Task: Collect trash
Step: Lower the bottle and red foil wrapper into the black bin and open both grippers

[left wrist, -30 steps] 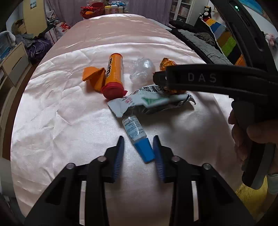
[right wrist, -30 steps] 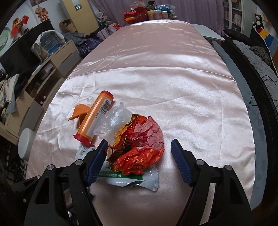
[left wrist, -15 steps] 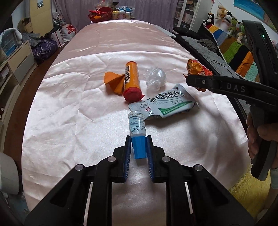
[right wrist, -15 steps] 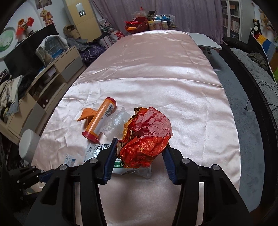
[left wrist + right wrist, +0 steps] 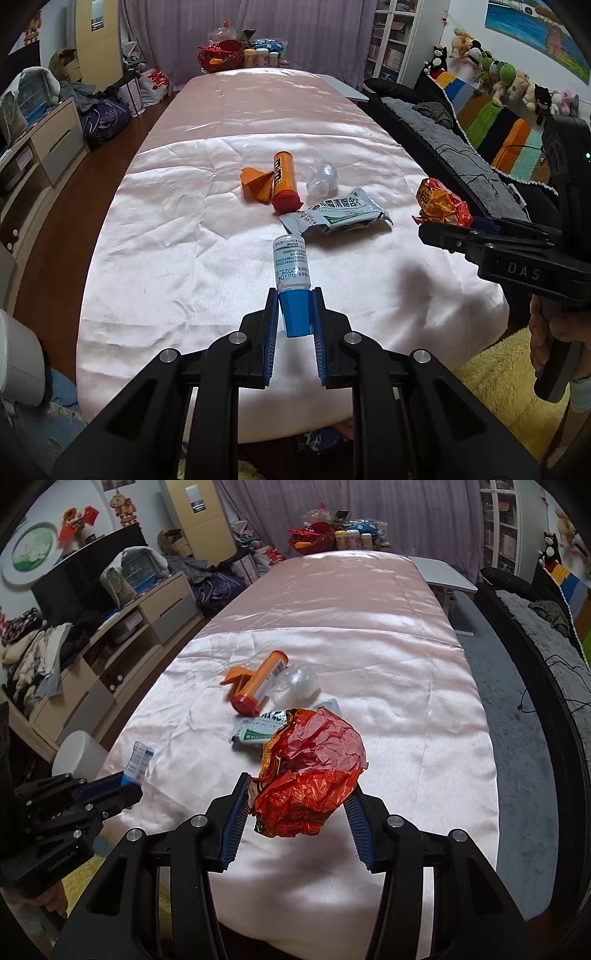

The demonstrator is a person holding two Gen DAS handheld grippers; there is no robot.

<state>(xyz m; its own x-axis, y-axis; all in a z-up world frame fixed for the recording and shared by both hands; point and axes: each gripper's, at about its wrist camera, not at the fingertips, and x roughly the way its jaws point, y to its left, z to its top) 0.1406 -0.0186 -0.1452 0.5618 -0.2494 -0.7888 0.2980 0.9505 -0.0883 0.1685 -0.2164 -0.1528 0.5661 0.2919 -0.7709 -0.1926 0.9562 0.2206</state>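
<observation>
Four scraps [image 5: 284, 181] mid-cloth [image 5: 177, 236], bare satin toward every edge.

My crumpled red-orange foil wrapper [image 5: 310, 775] hides pt of the grey-green printed sachet [image 5: 255, 731]; small white vial's [image 5: 291, 264] label txt too tiny to read.

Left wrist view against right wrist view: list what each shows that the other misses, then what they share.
Only the left wrist view shows the stuffed toys on the striped blanket and the hand holding the right gripper.

Only the right wrist view shows the dark TV screen and the clothes pile.

Both show the small bottle clamped by its blue cap in the left gripper, the crumpled orange wrapper, the orange tube, the white-green packet, the clear plastic and the pink cloth.
</observation>
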